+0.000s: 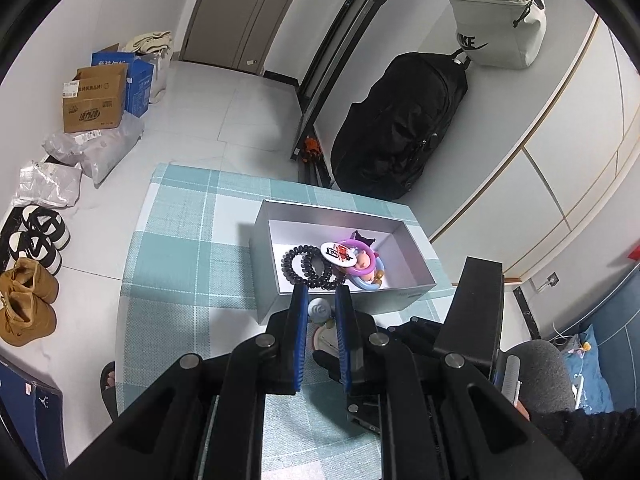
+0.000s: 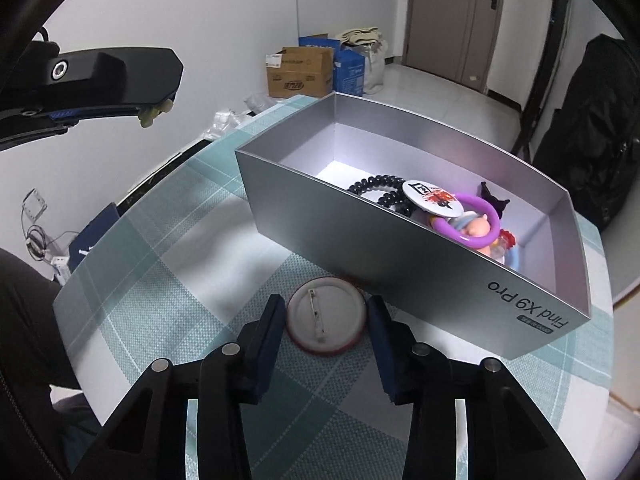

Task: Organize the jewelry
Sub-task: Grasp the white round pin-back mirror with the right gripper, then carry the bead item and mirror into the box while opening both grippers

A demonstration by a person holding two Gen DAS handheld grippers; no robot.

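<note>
The pin badge lies face down on the table, just near of the silver box. The right hand-held gripper brackets it, pads not visibly pressing; squeeze its rim squarely, lift level and clear the wall. The left hand-held gripper, nearly closed, holds a small pale charm near the box

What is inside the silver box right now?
Inside the silver box: a black spiral hair tie, a round pin badge, a purple ring over a small doll figure, and a dark purple charm. Anything underneath that pile is covered.
</note>
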